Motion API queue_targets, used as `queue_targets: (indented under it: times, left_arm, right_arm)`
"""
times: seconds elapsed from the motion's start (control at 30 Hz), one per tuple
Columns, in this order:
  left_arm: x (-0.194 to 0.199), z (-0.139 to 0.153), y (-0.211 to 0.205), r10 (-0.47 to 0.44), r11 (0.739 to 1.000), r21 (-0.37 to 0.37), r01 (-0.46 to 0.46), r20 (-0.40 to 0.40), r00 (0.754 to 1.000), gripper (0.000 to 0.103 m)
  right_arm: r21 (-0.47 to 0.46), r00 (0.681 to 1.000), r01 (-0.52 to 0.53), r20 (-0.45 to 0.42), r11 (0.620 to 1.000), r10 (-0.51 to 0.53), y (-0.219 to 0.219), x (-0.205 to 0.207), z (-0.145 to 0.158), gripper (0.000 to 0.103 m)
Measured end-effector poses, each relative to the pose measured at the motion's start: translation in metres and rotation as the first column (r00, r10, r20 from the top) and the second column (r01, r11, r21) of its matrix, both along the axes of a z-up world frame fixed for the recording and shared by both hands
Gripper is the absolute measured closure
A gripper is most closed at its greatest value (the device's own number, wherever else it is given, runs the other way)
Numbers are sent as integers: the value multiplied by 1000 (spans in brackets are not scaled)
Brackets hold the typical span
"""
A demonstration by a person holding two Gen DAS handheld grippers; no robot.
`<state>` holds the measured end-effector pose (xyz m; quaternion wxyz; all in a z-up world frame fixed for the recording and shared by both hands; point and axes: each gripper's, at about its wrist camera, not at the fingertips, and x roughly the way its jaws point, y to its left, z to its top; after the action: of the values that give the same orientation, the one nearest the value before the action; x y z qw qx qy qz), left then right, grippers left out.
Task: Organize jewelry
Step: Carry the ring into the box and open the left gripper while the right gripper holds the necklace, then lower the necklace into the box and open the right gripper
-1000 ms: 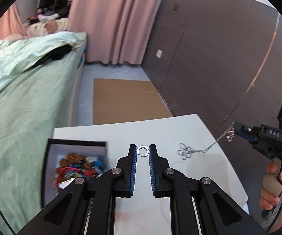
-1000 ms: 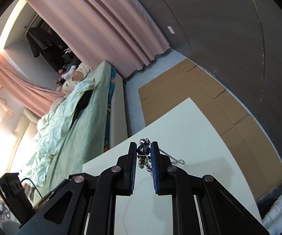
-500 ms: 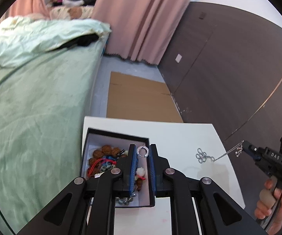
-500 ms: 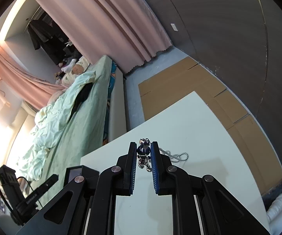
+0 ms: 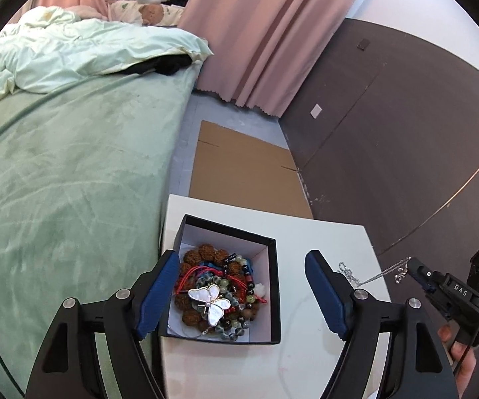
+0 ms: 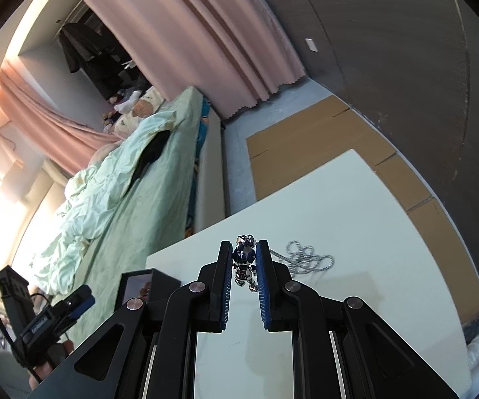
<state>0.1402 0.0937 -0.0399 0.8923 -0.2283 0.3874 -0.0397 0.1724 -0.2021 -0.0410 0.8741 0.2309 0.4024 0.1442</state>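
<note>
Jaws on the left gripper (image 5: 241, 294) are spread wide over the black box (image 5: 274, 286), gripping nothing; the ring is not visible between them, and I can't pick it out in the pile. Jaws on the right gripper (image 6: 244, 261) are nearly closed, pinching a small blue-and-silver pendant (image 6: 245, 259).

Box sits at the surface (image 5: 322, 242) edge next to the bed (image 5: 73, 173), already full: brown bead bracelets (image 5: 206, 254), red cord, a white butterfly piece (image 5: 211, 301) on top.

Step in hand, as I read it: bring the necklace over to the box.
- Pendant is off the surface. Its chain (image 6: 307, 257) trails back to loops lying on the surface just right of the fingers. In the left view the chain runs taut-ish from the loops up to the right gripper (image 5: 415, 271).
- Lift higher before travelling sideways, else the loops drag and can snag the box rim.
- Clear the left gripper first; it blocks the opening.
- Lower the chain in first, let it pool, then release the pendant low over the pile.

Orientation: pendant's long axis runs along the fingers, top end poking past the tips away from the camera. Chain's long axis runs from the pendant toward the right and down to the surface.

Risk: a thin chain tangles easily in the cord and beads.
</note>
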Motion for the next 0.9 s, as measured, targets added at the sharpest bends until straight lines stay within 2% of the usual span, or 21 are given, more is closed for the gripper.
queue_targets:
  times: [0.17, 0.37, 0.5, 0.57, 0.63, 0.8, 0.9]
  left_arm:
    - [-8, 10, 1, -16, 1000, 8, 15, 20, 1000, 25]
    - [-11, 20, -5, -63, 996, 73, 60, 47, 997, 25]
    - [-11, 24, 3, -62, 998, 14, 62, 63, 996, 21]
    - [-12, 27, 10, -40, 999, 1, 40, 72, 997, 10]
    - [-14, 30, 17, -4, 1000, -9, 5, 77, 997, 6]
    - [-20, 34, 41, 50, 997, -65, -45, 86, 995, 6]
    - [-23, 37, 53, 77, 994, -82, -70, 90, 993, 1]
  right_arm:
    - [13, 998, -38, 58, 999, 37, 17, -8, 17, 88]
    - [-37, 986, -73, 149, 997, 78, 42, -17, 56, 88]
    - [-61, 974, -82, 206, 995, 93, 55, -21, 94, 88]
    - [-75, 965, -85, 240, 994, 101, 62, -24, 116, 88]
    - [-82, 957, -97, 267, 992, 115, 70, -27, 136, 88]
    - [-108, 934, -123, 323, 986, 152, 97, -36, 179, 88]
    - [-128, 923, -138, 344, 982, 175, 115, -40, 198, 88]
